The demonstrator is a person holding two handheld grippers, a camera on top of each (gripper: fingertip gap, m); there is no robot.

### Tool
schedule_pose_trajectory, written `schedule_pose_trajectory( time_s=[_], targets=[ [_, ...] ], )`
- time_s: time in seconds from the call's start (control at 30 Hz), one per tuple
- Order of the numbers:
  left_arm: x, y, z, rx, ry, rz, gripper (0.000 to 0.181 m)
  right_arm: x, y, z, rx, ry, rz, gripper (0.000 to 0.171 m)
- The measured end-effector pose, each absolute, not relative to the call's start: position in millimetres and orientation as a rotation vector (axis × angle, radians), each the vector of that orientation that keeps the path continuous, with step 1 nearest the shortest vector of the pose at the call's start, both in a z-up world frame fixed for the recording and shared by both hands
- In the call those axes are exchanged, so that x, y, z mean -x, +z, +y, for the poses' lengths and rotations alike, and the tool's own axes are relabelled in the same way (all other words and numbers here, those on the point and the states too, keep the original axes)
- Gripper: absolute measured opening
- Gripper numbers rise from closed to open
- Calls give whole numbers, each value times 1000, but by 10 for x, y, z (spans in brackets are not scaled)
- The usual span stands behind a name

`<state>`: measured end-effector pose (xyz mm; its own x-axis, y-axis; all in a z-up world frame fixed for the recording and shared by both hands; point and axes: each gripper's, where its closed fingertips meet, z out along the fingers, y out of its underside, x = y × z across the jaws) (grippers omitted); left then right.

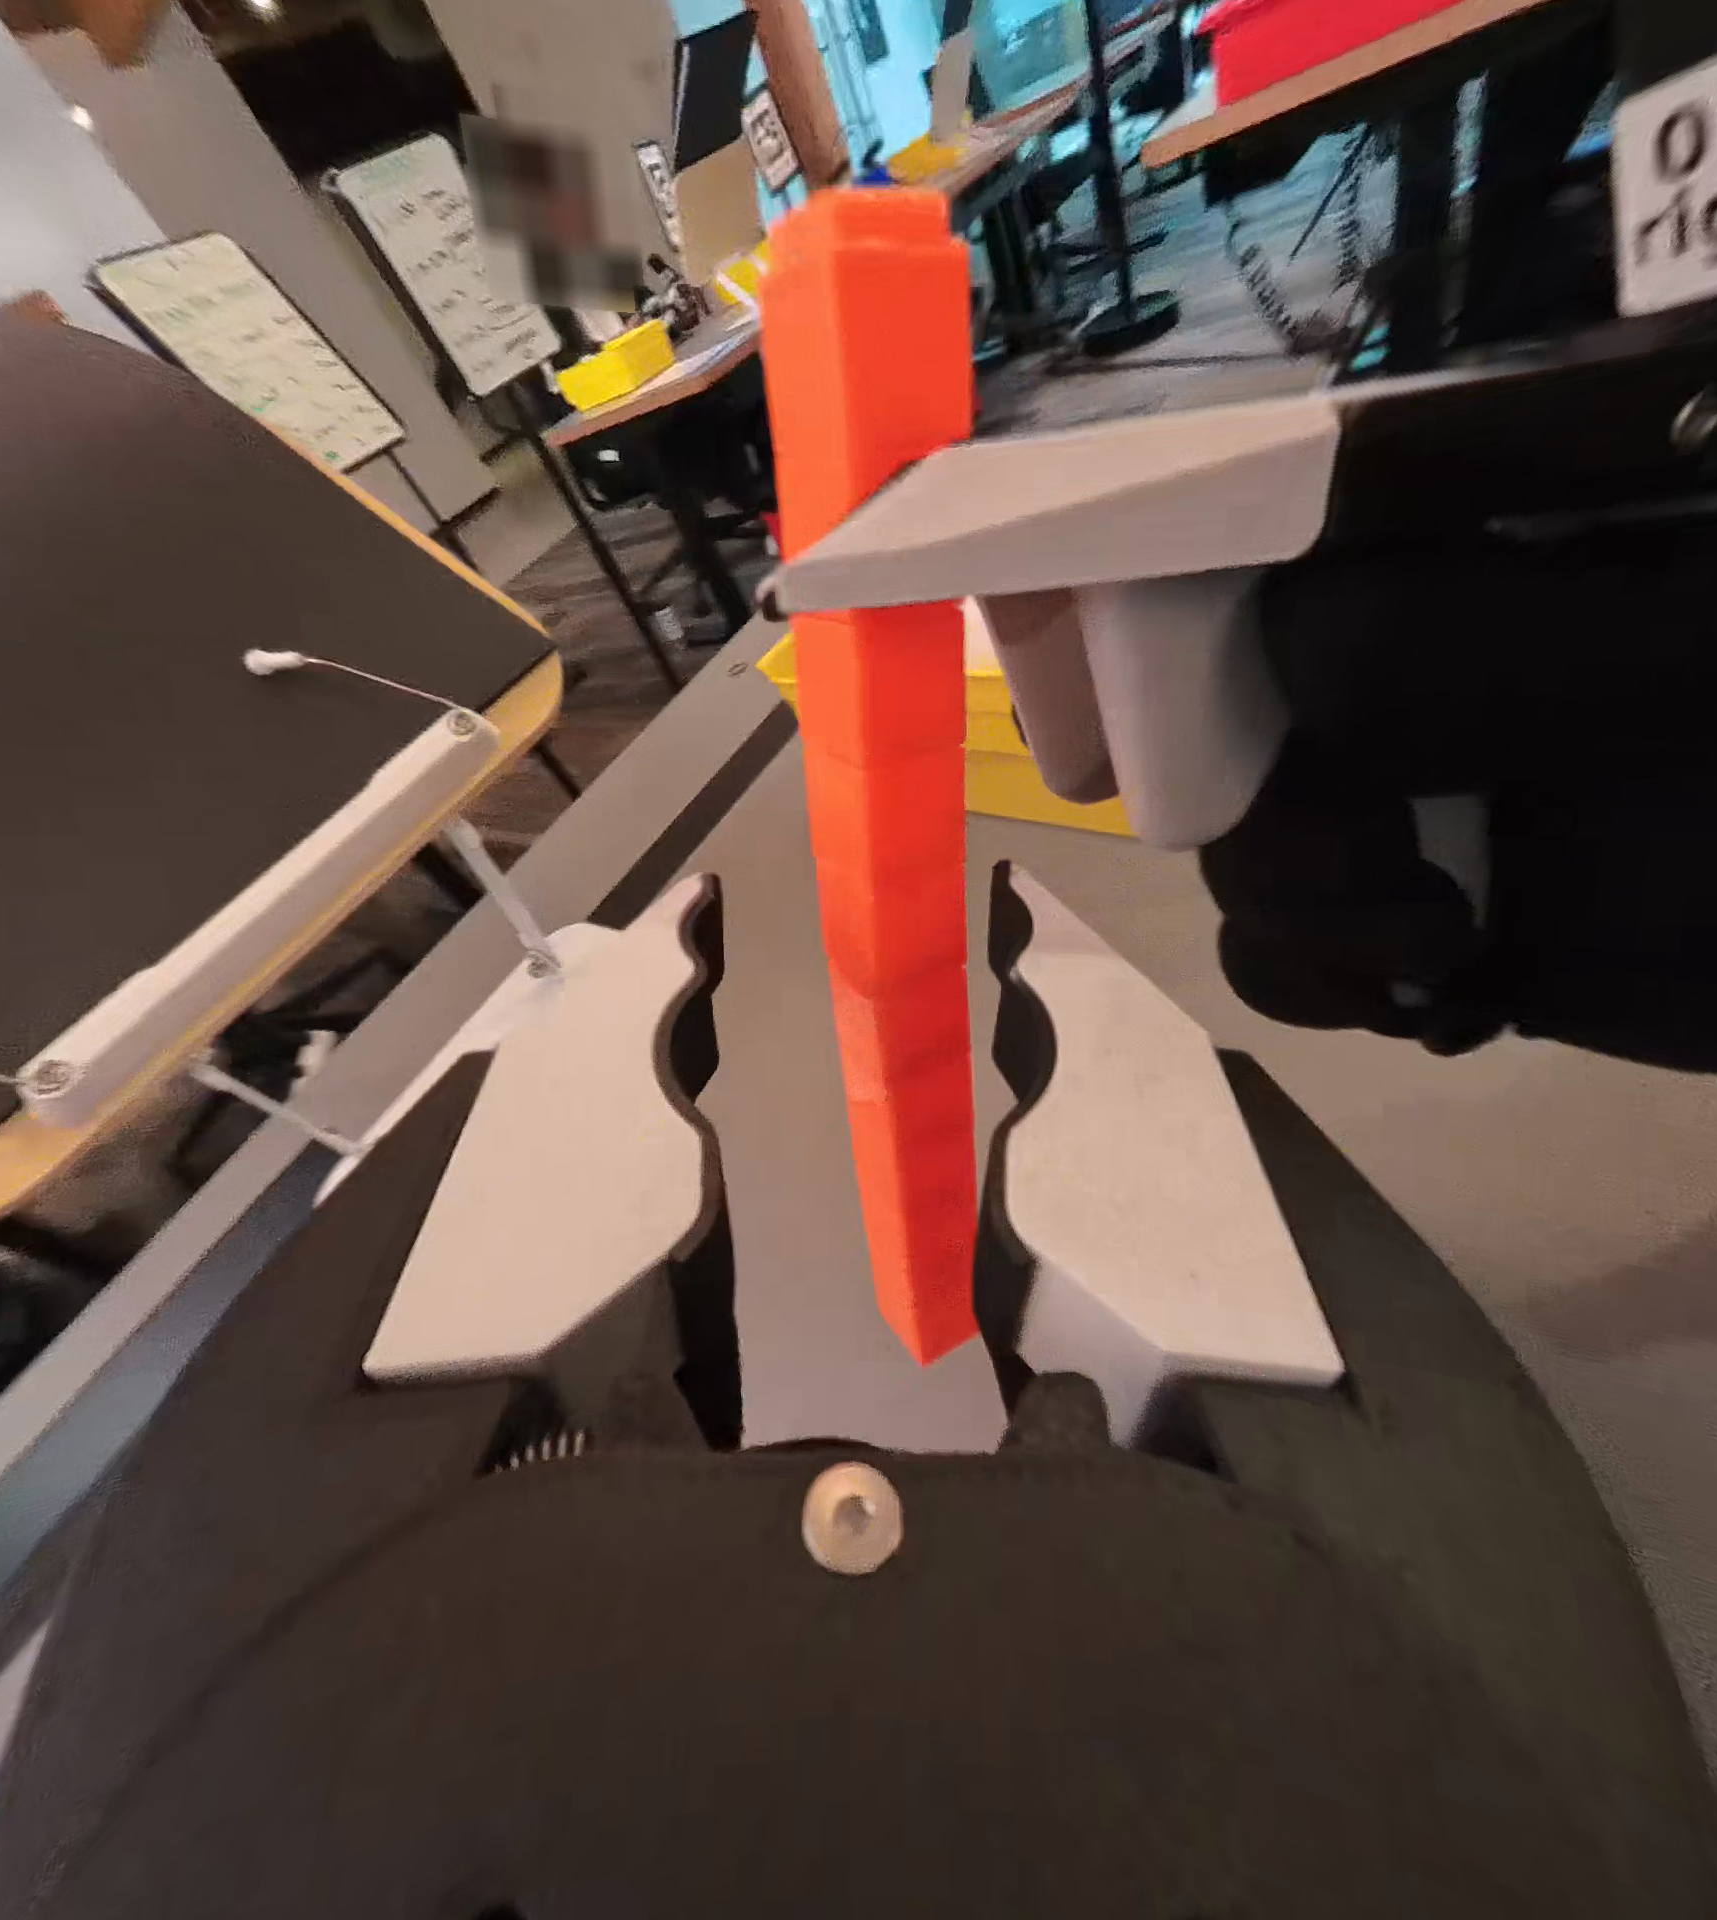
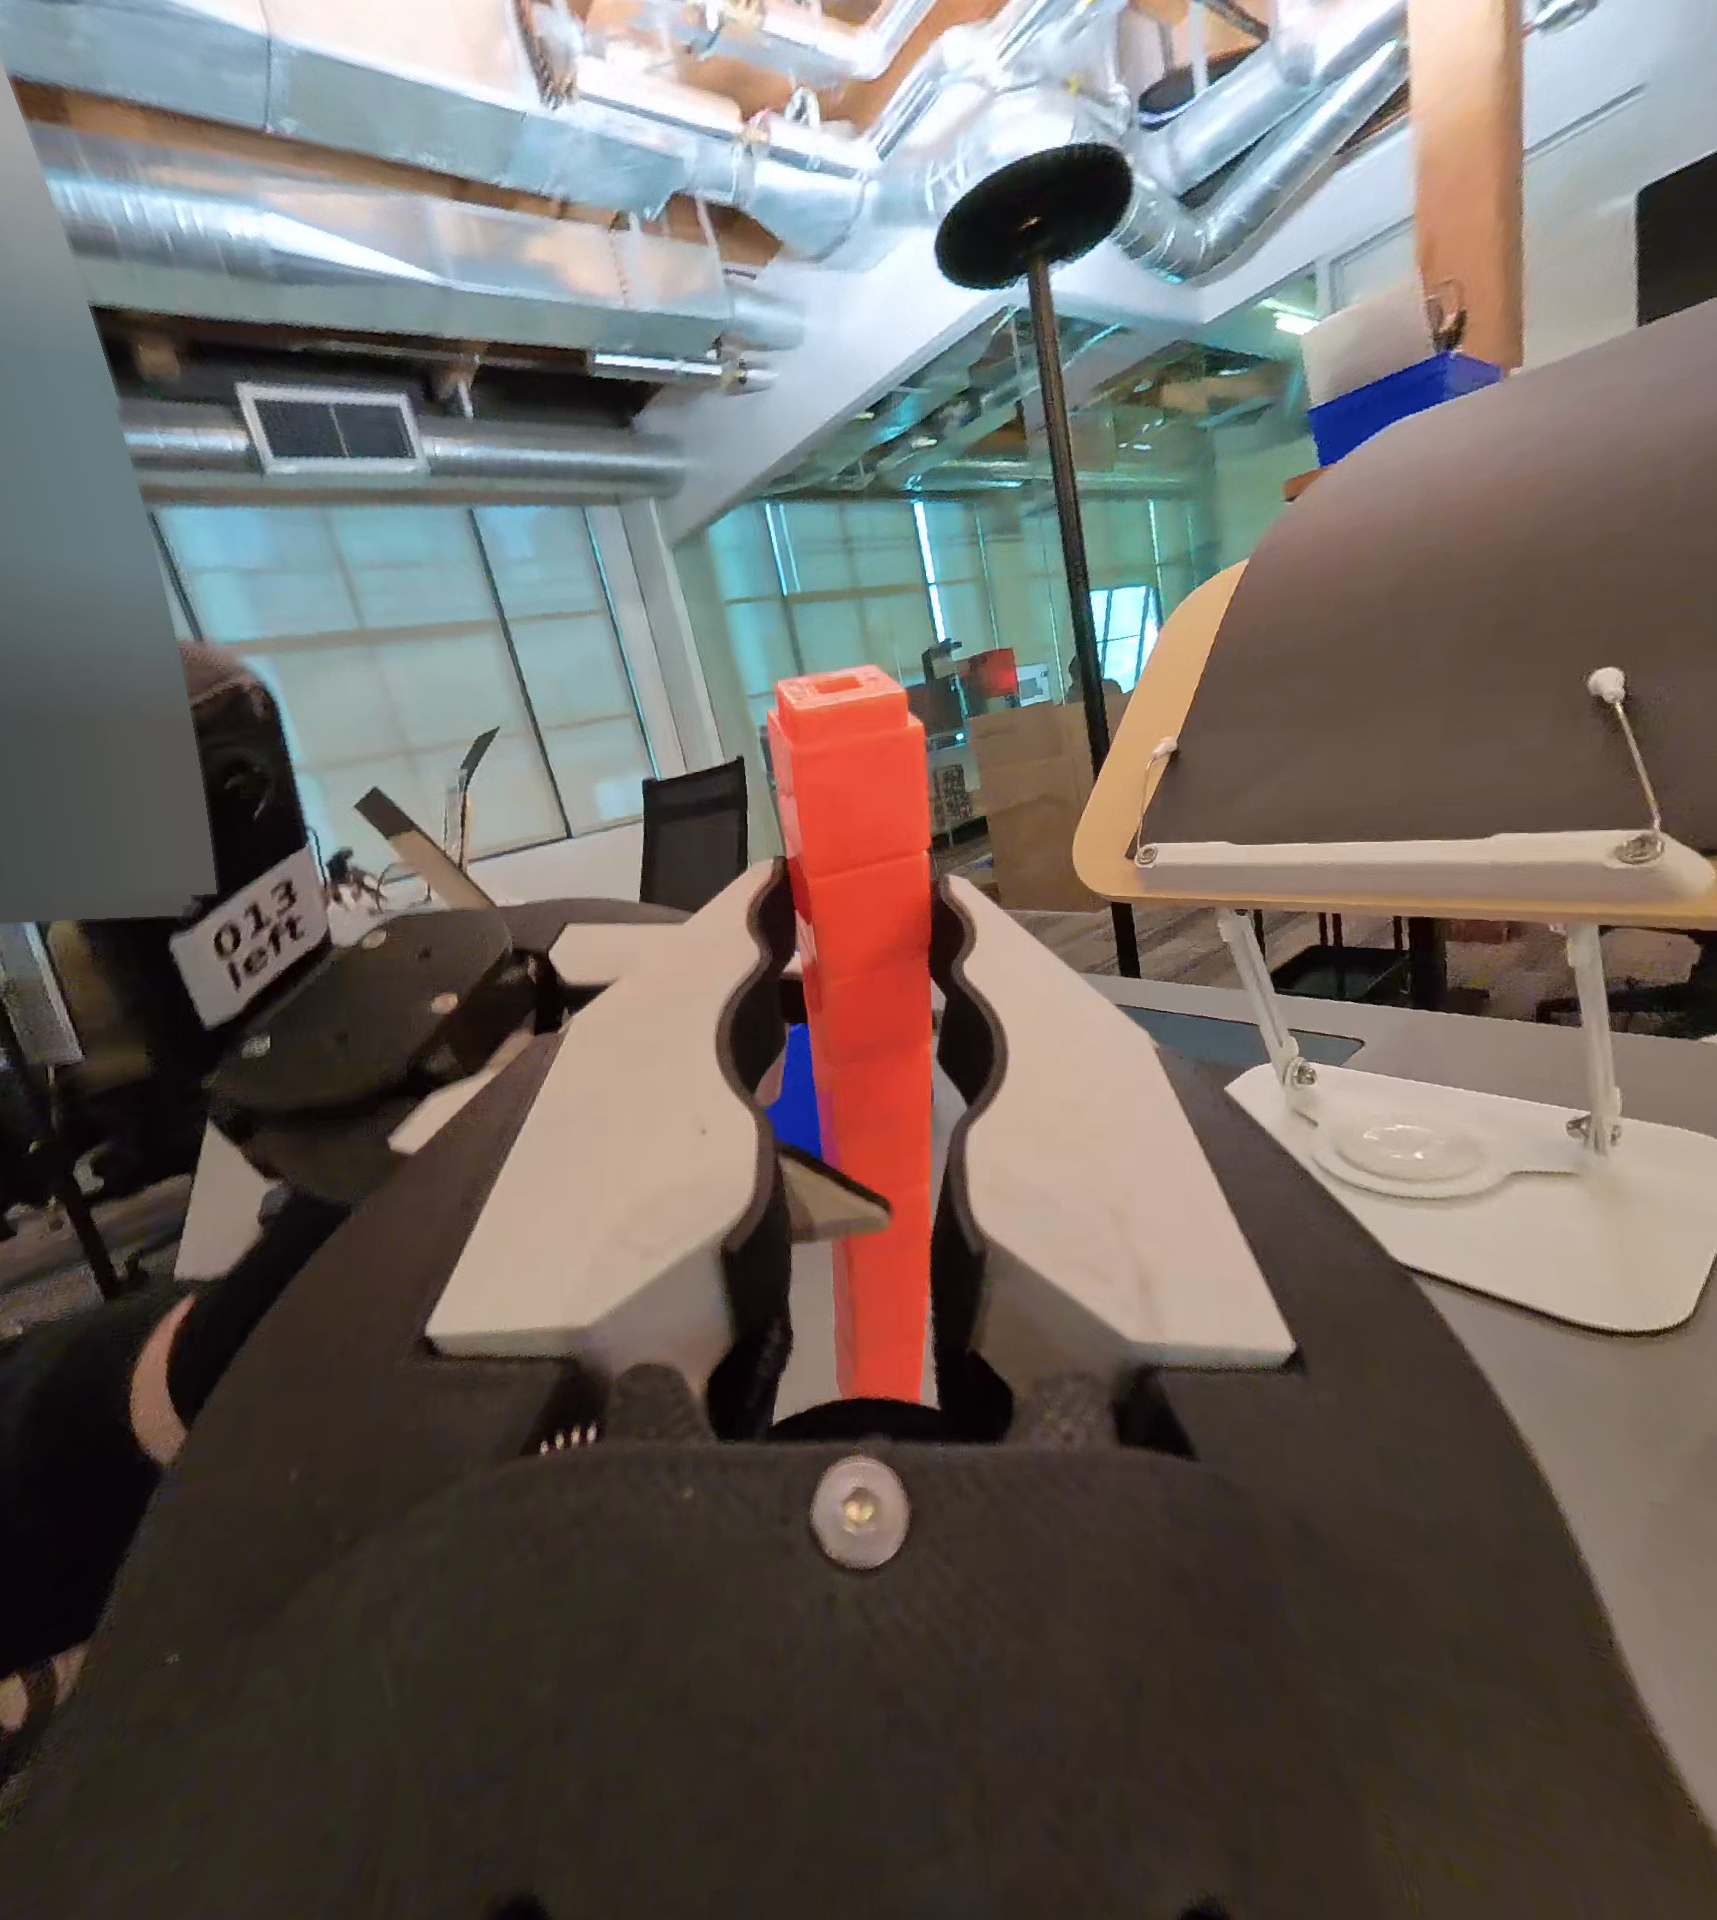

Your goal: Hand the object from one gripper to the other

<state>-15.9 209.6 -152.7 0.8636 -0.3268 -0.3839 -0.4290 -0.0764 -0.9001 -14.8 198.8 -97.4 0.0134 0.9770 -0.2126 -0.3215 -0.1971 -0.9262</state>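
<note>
A long orange bar of joined cubes [image 1: 885, 831] stands upright in the air. In the left wrist view its lower end sits between the fingers of my left gripper [image 1: 854, 883], which is open; there is a gap on the bar's left side, and its right side is close to the right finger. My right gripper comes in from the right, with one white finger [image 1: 1041, 509] crossing the bar's upper part. In the right wrist view my right gripper [image 2: 854, 878] is shut on the orange bar [image 2: 859, 831]. The left gripper's fingertip [image 2: 838, 1205] shows beside the bar.
A white stand holding a dark board [image 2: 1456, 862] sits on the grey table [image 2: 1664, 1455] to the right; it also shows in the left wrist view [image 1: 262, 904]. Yellow bins [image 1: 1041, 769] lie behind the bar. A black pole [image 2: 1067, 623] stands beyond.
</note>
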Motion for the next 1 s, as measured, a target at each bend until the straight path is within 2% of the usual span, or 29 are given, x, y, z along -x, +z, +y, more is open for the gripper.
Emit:
schedule_pose_trajectory(
  time_s=[0.1,0.17,0.33,0.5,0.67,1.0],
  targets=[
    [113,-1601,2146,1676,221,623,42,137,-967,1960,1138,1460,-780,24],
    [108,-1588,2160,1660,254,609,26,131,-958,1936,1132,1453,-769,24],
    [149,-1597,2167,1694,165,577,23,156,-962,1904,1135,1477,-821,24],
    [20,-1567,2060,1726,-303,582,23,141,-916,1803,1046,1452,-988,63],
    [-249,-1490,1671,1648,-716,850,23,62,-813,1620,946,1613,-1169,74],
    [-627,-1607,955,1552,-1159,1277,23,-229,-735,1041,593,1970,-1597,57]
  ],
)
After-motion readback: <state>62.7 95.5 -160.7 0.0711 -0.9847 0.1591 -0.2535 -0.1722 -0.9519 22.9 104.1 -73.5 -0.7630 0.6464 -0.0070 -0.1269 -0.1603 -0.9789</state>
